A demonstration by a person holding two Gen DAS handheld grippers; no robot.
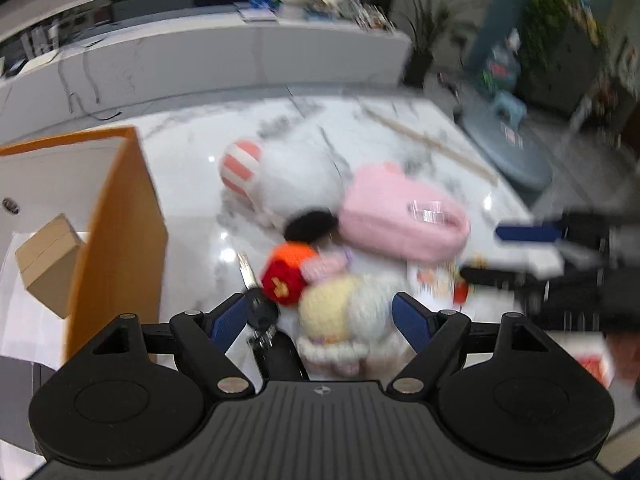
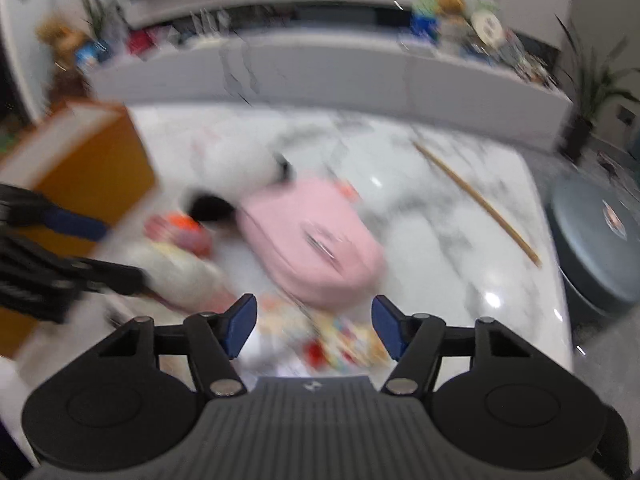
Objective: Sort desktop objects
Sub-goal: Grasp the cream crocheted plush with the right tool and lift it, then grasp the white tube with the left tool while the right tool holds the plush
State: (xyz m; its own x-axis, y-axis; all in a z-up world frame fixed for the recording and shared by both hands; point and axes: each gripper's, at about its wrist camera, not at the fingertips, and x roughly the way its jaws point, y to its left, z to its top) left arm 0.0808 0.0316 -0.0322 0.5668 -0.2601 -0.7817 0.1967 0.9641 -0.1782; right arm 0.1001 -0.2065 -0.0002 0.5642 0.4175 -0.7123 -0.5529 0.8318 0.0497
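Note:
Both views are motion-blurred. My left gripper [image 1: 320, 316] is open just above a pale yellow and white knitted toy [image 1: 344, 312], with a red and orange knitted toy [image 1: 286, 276] and a black key fob with keys [image 1: 262, 314] beside it. A pink pouch [image 1: 404, 216] and a white plush with a striped end [image 1: 276, 176] lie farther back. My right gripper [image 2: 314, 330] is open above a colourful printed card [image 2: 340, 340], just short of the pink pouch [image 2: 316, 240]. The left gripper [image 2: 116, 256] shows at the left of the right wrist view, the right gripper [image 1: 516, 252] at the right of the left one.
An orange box [image 1: 116, 232] holding a small cardboard box [image 1: 48, 264] stands at the left on the white marble table [image 1: 192, 168]. A long wooden stick [image 2: 476, 200] lies at the far right. A grey round stool [image 2: 592, 240] stands beyond the table's right edge.

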